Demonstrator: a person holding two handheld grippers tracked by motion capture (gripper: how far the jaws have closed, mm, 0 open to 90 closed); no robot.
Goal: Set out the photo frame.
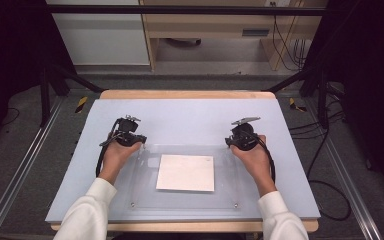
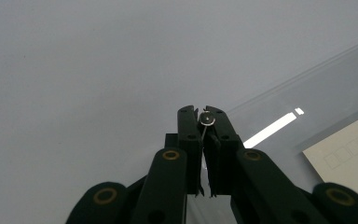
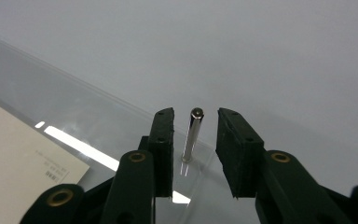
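Between the parted jaws of my right tool (image 3: 195, 122), the upright polished metal pin (image 3: 192, 135) at the clear acrylic sheet's (image 1: 145, 192) far corner stands untouched; my left tool (image 2: 204, 117) clamps its twin pin (image 2: 207, 120).

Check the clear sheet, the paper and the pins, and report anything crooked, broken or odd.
Nothing stands out. The clear sheet lies flat and square on the table, the paper lies straight within it, and the pin between the right gripper jaws stands upright.
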